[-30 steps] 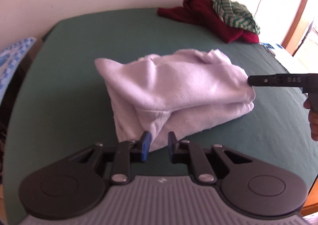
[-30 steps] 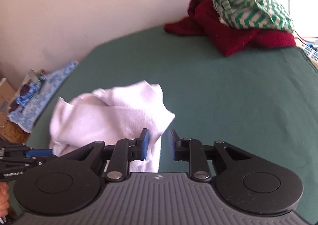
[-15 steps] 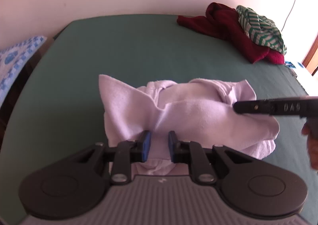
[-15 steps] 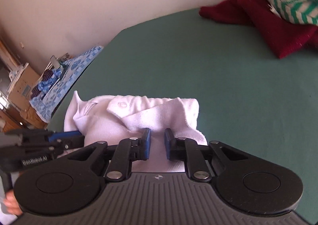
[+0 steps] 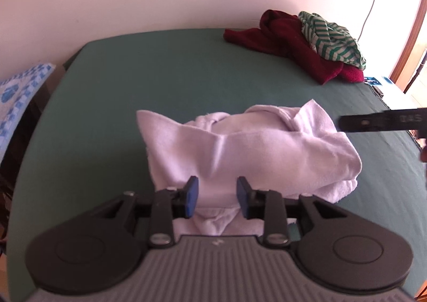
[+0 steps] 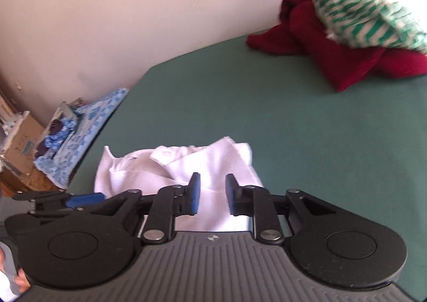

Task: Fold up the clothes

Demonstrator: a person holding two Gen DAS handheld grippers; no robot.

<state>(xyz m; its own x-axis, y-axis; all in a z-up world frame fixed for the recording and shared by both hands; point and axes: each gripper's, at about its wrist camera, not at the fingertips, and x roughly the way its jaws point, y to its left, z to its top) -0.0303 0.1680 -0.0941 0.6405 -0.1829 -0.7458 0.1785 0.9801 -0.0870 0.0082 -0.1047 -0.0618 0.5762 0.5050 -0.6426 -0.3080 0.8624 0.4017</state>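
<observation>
A pale lilac garment [image 5: 248,152] lies bunched in a loose fold on the green sheet [image 5: 160,75]. My left gripper [image 5: 217,199] hovers over its near edge, jaws open, nothing between them. My right gripper [image 6: 212,195] is open over the garment's [image 6: 186,166] right end and holds nothing. The right gripper's fingers [image 5: 379,122] show from the side at the garment's right end in the left wrist view. The left gripper's fingers [image 6: 80,199] show at lower left in the right wrist view.
A dark red garment [image 5: 293,46] with a green-striped one [image 5: 331,38] on top lies at the far right corner by the wall; both show in the right wrist view [image 6: 347,56]. A blue patterned cloth [image 6: 80,131] and boxes sit off the left edge.
Both grippers have opened and let go of the lilac garment, which has settled onto the sheet. Both have drawn back and up a little.
</observation>
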